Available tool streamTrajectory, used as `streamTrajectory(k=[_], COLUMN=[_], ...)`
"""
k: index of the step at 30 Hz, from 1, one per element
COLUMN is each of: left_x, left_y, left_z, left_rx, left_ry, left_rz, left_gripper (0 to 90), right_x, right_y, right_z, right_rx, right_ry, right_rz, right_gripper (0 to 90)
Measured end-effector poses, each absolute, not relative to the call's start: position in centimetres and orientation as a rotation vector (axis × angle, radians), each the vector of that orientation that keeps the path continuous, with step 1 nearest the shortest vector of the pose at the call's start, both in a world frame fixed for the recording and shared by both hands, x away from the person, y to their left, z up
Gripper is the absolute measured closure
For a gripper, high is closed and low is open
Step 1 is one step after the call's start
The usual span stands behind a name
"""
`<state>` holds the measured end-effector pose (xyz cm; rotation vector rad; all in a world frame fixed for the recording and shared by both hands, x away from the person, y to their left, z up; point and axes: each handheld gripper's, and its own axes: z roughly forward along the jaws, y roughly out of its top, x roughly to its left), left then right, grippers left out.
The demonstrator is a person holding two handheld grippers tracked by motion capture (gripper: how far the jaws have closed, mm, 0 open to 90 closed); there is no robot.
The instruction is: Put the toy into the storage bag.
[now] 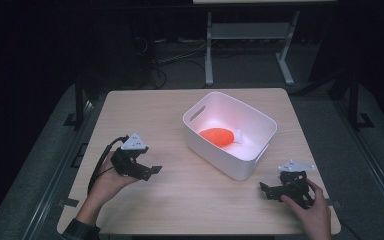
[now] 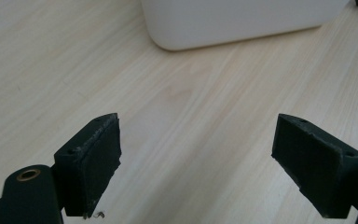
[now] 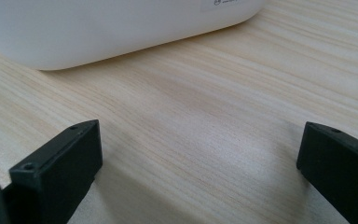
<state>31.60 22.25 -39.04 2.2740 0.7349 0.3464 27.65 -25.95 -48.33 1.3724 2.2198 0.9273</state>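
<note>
A white plastic bin [image 1: 230, 145] stands right of the table's middle, turned at an angle. Inside it lies an orange rounded object [image 1: 216, 135] with a small white piece [image 1: 238, 135] at its right end. My left gripper [image 1: 150, 170] rests low over the table at the left, held by a hand, open and empty, its jaws pointing toward the bin. In the left gripper view the gripper [image 2: 198, 163] has bare wood between its wide jaws and the bin [image 2: 233, 21] ahead. My right gripper [image 1: 269, 190] sits near the front right, open and empty. In the right gripper view the gripper [image 3: 200, 168] faces the bin wall [image 3: 98, 28].
The light wooden table [image 1: 180, 200] has its edges near both hands at the front. Beyond the far edge stand a desk frame's legs [image 1: 209, 50] and cables on a dark floor. A small label [image 3: 221, 3] sits on the bin wall.
</note>
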Motion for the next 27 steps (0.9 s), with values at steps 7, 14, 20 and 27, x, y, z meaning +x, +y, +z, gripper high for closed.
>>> streamTrajectory(k=[7, 14, 20, 27], left_x=[30.2, 29.2, 28.6, 27.9], left_y=[23.0, 24.0, 24.7, 25.4], left_z=[-40.9, -42.5, -43.8, -45.5], left_rx=[2.246, 2.227, 2.221, 2.237], left_ry=[0.762, 0.796, 0.83, 0.869], left_rz=[0.36, 0.374, 0.377, 0.37], left_gripper=[14.7, 14.7, 14.6, 14.0], right_x=[27.7, 27.7, 27.7, 27.7], right_y=[-25.9, -25.9, -26.0, -25.9], right_z=[-48.3, -48.3, -48.3, -48.3], right_rx=[1.372, 1.373, 1.372, 1.372], right_ry=[2.22, 2.22, 2.22, 2.22], right_rz=[0.927, 0.927, 0.927, 0.927], right_gripper=[0.0, 0.0, 0.0, 0.0])
